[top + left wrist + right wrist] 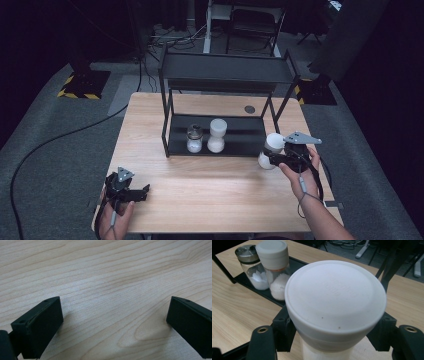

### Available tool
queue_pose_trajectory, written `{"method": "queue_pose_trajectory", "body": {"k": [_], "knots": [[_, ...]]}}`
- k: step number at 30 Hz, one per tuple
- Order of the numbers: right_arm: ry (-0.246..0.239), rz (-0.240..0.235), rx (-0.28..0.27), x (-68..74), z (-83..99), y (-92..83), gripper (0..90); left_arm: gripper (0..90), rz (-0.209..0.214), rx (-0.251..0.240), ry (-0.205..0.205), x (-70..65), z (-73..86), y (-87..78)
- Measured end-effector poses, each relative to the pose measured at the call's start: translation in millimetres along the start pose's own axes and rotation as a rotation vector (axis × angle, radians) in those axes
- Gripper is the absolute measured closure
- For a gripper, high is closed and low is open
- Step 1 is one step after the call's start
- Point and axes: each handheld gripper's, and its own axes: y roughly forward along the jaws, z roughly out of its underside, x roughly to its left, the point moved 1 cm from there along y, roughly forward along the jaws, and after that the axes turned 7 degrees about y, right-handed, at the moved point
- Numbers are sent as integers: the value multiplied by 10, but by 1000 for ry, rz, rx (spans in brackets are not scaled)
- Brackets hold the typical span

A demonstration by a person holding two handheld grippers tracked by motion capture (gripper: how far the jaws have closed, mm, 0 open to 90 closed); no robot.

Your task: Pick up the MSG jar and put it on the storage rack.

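A white-capped jar held up by the rack

The right gripper (278,156) has its jaws clamped on the see-through plastic jar with the big round white cap (335,300), holding it just off the pale wooden bench (210,192) by the right end of the black metal rack (220,132), likely to join the two jars there. The left gripper (131,192) rests on the bench, jaws apart, holding nothing.

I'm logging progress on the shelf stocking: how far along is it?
Done: two jars, a metal-lidded one and a white-capped one, stand on the rack's lower shelf. In hand: the right gripper is clamped on a third white-lidded jar, beside the rack's right end. Left: setting it on a shelf. The left gripper rests open on the table.
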Motion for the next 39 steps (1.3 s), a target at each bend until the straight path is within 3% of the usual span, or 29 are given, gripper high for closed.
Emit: {"method": "queue_pose_trajectory", "body": {"k": [20,39], "knots": [[-6,-26,-14,51,-367,102,343,2,2,2,1,1,-13,8],[-18,-43,-3,130,-503,543,341,2,3,1,5,1,-15,11]]}}
